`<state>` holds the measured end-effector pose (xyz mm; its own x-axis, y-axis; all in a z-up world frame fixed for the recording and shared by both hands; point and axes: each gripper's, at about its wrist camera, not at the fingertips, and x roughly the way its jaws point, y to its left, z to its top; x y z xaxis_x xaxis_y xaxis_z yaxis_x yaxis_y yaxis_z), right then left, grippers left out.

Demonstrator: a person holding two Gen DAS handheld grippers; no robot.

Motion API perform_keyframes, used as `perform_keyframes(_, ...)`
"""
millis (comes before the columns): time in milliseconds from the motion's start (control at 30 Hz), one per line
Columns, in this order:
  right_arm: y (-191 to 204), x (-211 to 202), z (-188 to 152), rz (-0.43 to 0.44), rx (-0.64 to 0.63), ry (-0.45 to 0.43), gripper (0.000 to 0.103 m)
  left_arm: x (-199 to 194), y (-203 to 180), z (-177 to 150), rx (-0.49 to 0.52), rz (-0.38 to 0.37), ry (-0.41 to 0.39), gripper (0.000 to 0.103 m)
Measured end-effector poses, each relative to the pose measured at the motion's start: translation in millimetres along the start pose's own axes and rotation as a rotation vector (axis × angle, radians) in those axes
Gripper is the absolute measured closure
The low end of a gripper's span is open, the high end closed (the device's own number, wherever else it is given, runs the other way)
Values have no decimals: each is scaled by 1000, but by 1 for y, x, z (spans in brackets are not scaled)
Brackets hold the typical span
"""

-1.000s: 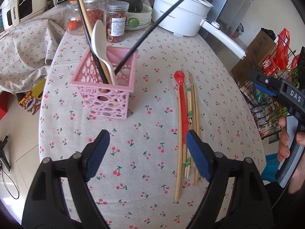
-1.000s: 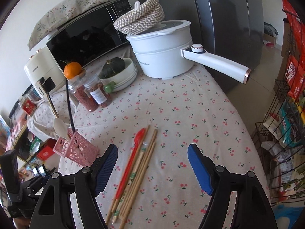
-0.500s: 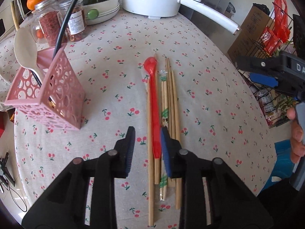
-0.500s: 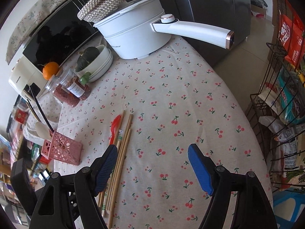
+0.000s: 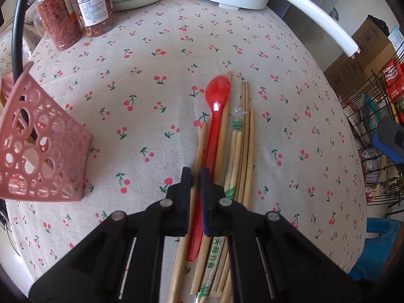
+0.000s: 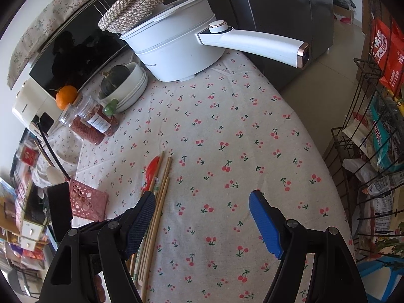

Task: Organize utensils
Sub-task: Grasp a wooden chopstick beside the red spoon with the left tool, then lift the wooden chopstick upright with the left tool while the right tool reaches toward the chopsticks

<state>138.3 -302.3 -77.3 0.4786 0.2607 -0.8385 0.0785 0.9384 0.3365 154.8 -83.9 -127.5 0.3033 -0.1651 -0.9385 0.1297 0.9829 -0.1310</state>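
A red plastic spoon (image 5: 218, 91) lies among several wooden chopsticks (image 5: 240, 146) on the cherry-print tablecloth. My left gripper (image 5: 195, 176) points down at them, shut on the spoon's handle. The leftmost chopstick runs right beside the pads, and I cannot tell whether it is pinched too. The pink openwork basket (image 5: 43, 156) stands to the left, holding a white spoon and dark sticks. In the right wrist view, my right gripper (image 6: 202, 197) hovers open over bare cloth. The chopsticks (image 6: 161, 189), red spoon (image 6: 151, 170) and basket (image 6: 88, 203) lie to its left.
A white electric pot (image 6: 174, 50) with a long handle (image 6: 252, 43) stands at the back. Two jars (image 5: 93, 7) and stacked bowls (image 6: 133, 85) are at the back left. A wire rack of packets (image 6: 373, 126) stands past the table's right edge.
My left gripper moved from near the basket down over the utensils, and its jaws went from wide open to shut at the spoon's handle. The right gripper drifted slightly and stayed open.
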Motion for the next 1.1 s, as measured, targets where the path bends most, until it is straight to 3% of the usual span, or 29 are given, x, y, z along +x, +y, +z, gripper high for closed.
perform_keyframes(233, -2, 4, 1, 4, 14, 12, 25, 7, -7, 10, 27, 76, 35, 90)
perform_keyframes(333, -1, 6, 0, 7, 14, 22, 25, 9, -5, 14, 25, 69, 58, 89)
perform_keyframes(467, 0, 8, 0, 0, 13, 28, 25, 8, 2, 13, 17, 64, 58, 96)
perform_keyframes(933, 43, 47, -15, -21, -86, 133, 25, -103, 40, -36, 68, -9, -178, 97)
perform_keyframes(1100, 61, 64, -26, -54, -141, 171, 25, -118, 61, -53, 68, -30, -274, 97)
